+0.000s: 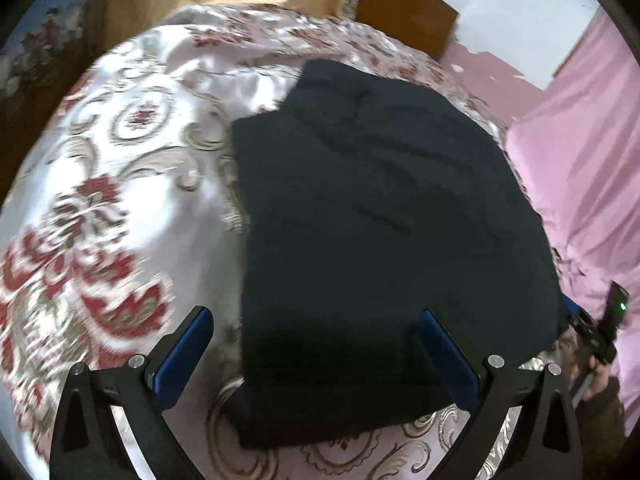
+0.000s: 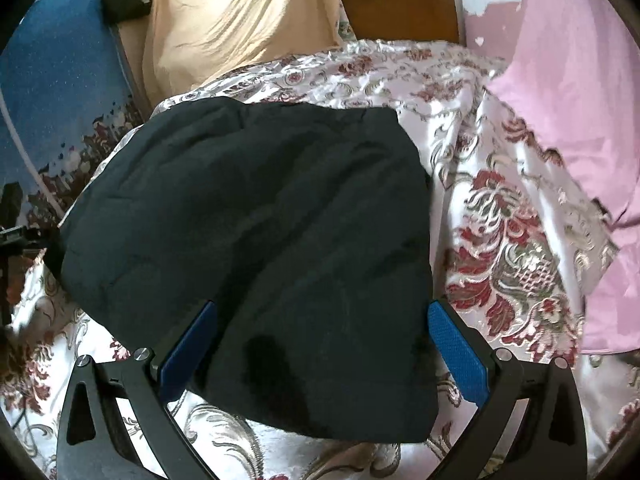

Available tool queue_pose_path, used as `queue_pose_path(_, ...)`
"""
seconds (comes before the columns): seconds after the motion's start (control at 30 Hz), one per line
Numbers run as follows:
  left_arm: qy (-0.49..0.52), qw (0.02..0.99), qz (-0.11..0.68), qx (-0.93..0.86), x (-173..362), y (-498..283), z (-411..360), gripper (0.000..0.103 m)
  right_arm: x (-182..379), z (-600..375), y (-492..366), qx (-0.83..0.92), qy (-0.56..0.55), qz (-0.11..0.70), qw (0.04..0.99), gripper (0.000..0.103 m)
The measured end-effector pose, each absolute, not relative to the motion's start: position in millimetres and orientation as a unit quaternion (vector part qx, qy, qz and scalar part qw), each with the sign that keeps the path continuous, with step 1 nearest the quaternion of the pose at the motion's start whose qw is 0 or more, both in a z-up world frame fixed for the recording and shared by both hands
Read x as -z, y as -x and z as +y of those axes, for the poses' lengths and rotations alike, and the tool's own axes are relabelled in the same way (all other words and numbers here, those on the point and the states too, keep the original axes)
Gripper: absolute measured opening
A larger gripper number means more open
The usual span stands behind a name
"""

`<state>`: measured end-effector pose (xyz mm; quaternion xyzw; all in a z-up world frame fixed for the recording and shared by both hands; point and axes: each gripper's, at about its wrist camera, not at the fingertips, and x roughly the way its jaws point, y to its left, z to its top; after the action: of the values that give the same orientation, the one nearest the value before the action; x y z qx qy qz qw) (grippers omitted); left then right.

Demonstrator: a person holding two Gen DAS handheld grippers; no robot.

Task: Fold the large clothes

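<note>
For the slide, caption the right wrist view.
Open right gripper hovers over a folded dark garment on a floral bedspread, pink sheet alongside.

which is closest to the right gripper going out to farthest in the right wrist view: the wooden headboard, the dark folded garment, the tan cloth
1. dark folded garment, directly between and just ahead of the open right gripper.
2. tan cloth, beyond the garment, upper left.
3. wooden headboard, at the far end, upper centre.
</note>
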<state>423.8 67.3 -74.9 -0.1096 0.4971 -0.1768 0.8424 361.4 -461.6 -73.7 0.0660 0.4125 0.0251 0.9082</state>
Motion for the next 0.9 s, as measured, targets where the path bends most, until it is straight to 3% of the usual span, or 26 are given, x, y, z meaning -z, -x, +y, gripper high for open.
queue_pose_path(0.43, 0.107, 0.815, 0.509, 0.254, 110, -483, 52, 0.103, 87, -526, -469, -0.163, -0.1, 0.395, 0.898, 0.102)
queue_pose_path(0.9, 0.095, 0.768, 0.538, 0.334, 119, -514, 38, 0.103, 144, -552, -529, -0.198, -0.185, 0.462, 0.845, 0.102)
